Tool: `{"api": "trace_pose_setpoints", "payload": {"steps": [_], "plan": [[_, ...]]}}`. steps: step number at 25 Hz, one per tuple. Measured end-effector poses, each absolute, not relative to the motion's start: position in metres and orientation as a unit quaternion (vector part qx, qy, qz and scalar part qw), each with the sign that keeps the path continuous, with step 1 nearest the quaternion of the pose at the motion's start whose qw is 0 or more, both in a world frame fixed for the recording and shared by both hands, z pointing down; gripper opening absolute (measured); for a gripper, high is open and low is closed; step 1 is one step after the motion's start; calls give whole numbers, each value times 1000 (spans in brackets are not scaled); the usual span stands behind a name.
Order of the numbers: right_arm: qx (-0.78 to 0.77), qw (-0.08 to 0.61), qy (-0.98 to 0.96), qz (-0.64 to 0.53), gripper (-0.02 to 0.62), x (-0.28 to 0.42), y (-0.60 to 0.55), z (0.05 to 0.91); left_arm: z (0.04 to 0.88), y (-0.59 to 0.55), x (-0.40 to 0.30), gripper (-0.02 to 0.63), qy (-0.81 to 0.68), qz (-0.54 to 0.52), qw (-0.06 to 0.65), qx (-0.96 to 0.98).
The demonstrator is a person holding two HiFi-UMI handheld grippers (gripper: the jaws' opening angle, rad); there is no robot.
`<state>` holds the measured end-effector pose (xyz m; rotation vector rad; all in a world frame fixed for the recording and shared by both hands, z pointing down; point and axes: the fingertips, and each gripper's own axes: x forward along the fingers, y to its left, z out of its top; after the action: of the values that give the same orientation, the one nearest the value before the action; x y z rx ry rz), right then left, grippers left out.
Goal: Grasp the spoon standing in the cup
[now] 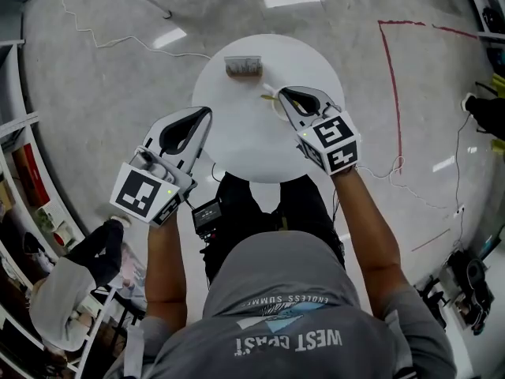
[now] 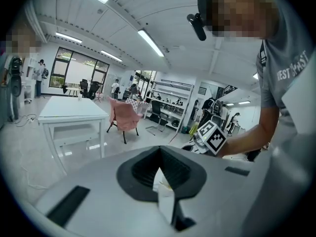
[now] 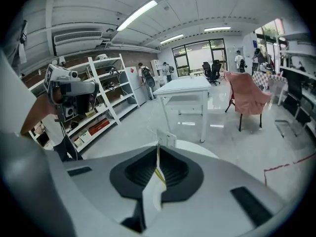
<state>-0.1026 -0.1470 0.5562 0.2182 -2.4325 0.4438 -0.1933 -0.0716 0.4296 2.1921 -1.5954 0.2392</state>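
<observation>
A white cup (image 1: 275, 109) stands on the right part of the round white table (image 1: 237, 144). A yellow spoon (image 1: 269, 96) sticks out of it to the left. My right gripper (image 1: 284, 93) hangs just above the cup and covers most of it. Its jaws sit together, tips beside the spoon handle. In the right gripper view the right gripper (image 3: 158, 171) shows a thin yellow streak in the seam; I cannot tell whether that is the spoon. My left gripper (image 1: 206, 114) hovers over the table's left edge. In its own view the left gripper (image 2: 159, 176) is shut and holds nothing.
A grey holder (image 1: 242, 66) stands at the far side of the table, also seen as the holder (image 3: 166, 138) just past the right jaws. White shelving (image 3: 106, 98) and a white desk (image 3: 190, 88) stand beyond. A person (image 1: 71, 283) crouches at the lower left.
</observation>
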Motion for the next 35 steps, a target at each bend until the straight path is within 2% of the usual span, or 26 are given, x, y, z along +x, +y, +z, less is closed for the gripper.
{"api": "trace_pose_setpoints", "payload": {"steps": [11,23,28,32,35], "plan": [[61,359,-914,179,52,-101,-133,604,449,-60,-189,2,-573,93,236,779],[26,398,-903,160,130,-114,-120,643,467,-49,-190,2,-576,93,255,771],[18,413,-900,140,129,-120,-120,654,474,-48,-196,2,-580,90,265,765],[19,419,-899,125,74,-121,-120,656,475,-48,-196,2,-579,94,265,766],[25,419,-900,117,56,-122,-123,654,474,-49,-196,2,-579,92,264,766]]}}
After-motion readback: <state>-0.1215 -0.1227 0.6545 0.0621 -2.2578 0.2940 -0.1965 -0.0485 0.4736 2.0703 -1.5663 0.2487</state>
